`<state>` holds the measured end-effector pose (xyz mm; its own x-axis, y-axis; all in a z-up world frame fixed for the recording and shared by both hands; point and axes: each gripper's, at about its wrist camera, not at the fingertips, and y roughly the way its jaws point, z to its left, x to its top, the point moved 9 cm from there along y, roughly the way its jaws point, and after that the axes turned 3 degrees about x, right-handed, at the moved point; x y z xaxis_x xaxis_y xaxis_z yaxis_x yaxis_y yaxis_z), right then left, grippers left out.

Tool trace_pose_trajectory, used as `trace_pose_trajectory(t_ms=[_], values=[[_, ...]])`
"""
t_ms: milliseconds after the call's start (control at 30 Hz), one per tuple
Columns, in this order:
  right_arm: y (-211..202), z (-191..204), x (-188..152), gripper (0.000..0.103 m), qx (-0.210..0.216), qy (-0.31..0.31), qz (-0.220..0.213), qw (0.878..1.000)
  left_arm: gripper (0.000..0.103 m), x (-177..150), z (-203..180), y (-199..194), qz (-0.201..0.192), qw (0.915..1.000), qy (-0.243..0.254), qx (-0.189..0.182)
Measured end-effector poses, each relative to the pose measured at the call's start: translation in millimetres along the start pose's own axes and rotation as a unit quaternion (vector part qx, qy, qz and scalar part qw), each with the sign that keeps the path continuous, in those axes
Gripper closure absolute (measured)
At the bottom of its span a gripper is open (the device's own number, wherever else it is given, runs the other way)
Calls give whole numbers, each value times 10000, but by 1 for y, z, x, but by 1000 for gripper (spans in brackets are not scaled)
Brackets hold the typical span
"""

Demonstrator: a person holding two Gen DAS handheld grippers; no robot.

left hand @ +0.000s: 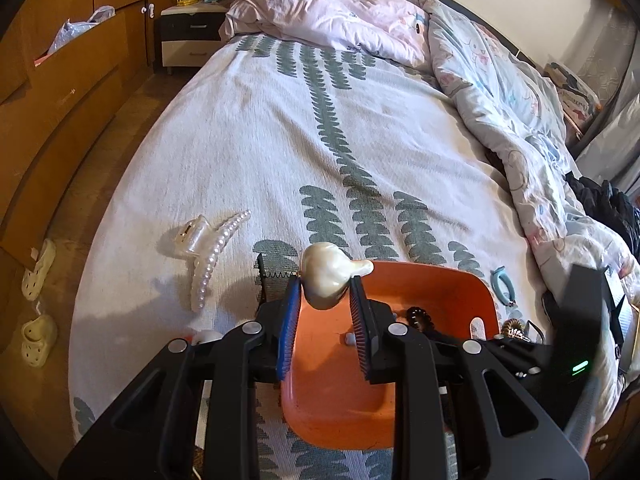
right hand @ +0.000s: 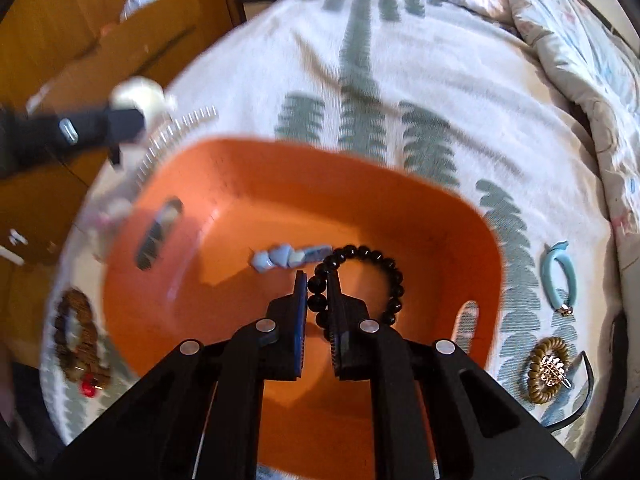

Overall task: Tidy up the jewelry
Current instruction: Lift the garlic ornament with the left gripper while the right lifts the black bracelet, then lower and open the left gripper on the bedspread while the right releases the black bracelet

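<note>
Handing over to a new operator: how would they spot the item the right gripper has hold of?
Find the orange tray on the bed. Above its floor, the right gripper pinches a bracelet of glossy black round beads. The blue stone piece beside it is pale and angular.

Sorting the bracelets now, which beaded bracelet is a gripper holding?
The black beaded bracelet, pinched by the right gripper over the orange tray; the brown beaded bracelet lies untouched on the bed.

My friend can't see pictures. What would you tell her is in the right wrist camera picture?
The right gripper pinches a black bead bracelet over an orange tray on a leaf-patterned bed. Blue heart beads lie inside the tray; a coiled hair tie lies on the bed beside it.
</note>
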<state>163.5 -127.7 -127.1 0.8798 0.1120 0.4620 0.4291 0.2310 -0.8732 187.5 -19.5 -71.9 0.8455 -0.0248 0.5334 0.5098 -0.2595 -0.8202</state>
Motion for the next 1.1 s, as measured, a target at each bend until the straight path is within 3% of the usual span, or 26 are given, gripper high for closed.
trace_pose_trajectory(t_ms=[300, 633, 933, 1100], values=[[-59, -11, 17, 92, 660, 498, -590, 9948, 77, -4, -3, -25, -183, 9997, 129, 62], [-129, -32, 7, 92, 922, 851, -1060, 9864, 77, -32, -10, -57, -233, 9989, 388, 99], [-198, -109, -38, 92, 714, 1571, -1603, 9719, 77, -80, -31, -84, -161, 9972, 733, -70], [-235, -164, -82, 92, 220, 2018, -1810, 9623, 77, -115, -46, -90, -61, 9953, 948, -172]])
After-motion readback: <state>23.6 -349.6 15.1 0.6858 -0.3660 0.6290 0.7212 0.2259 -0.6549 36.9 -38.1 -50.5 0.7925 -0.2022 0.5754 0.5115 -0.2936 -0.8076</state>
